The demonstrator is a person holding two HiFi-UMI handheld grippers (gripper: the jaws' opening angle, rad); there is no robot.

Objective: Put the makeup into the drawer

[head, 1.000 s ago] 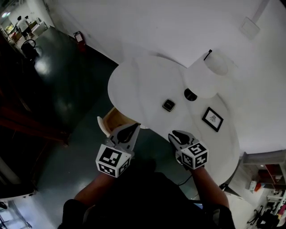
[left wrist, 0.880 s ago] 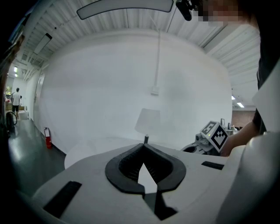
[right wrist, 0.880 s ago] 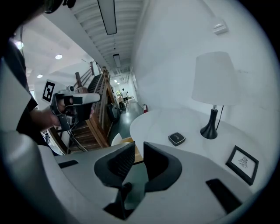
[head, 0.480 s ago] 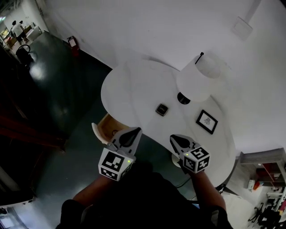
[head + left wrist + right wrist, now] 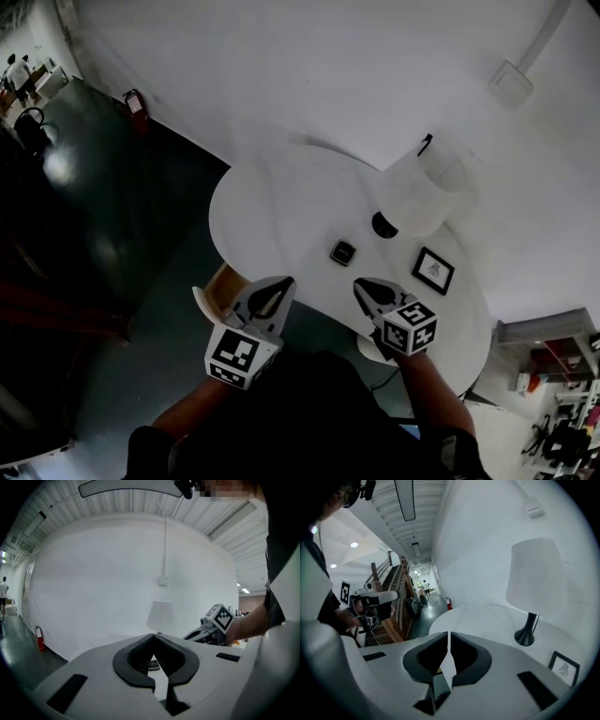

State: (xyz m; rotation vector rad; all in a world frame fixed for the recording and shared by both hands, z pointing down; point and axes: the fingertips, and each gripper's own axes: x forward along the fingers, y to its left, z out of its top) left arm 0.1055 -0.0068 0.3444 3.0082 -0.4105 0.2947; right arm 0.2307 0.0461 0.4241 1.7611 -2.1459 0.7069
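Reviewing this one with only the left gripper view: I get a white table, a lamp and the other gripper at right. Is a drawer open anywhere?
Observer: Yes. The head view shows a drawer pulled out of the table's near edge, just beyond the left gripper.
Operator: Is the right gripper carrying anything?
Observer: No. Its own view shows the jaws shut with nothing between them.
Operator: Where is the makeup?
Observer: In the head view a small dark square case lies on the tabletop near the lamp's base, clear of both grippers.
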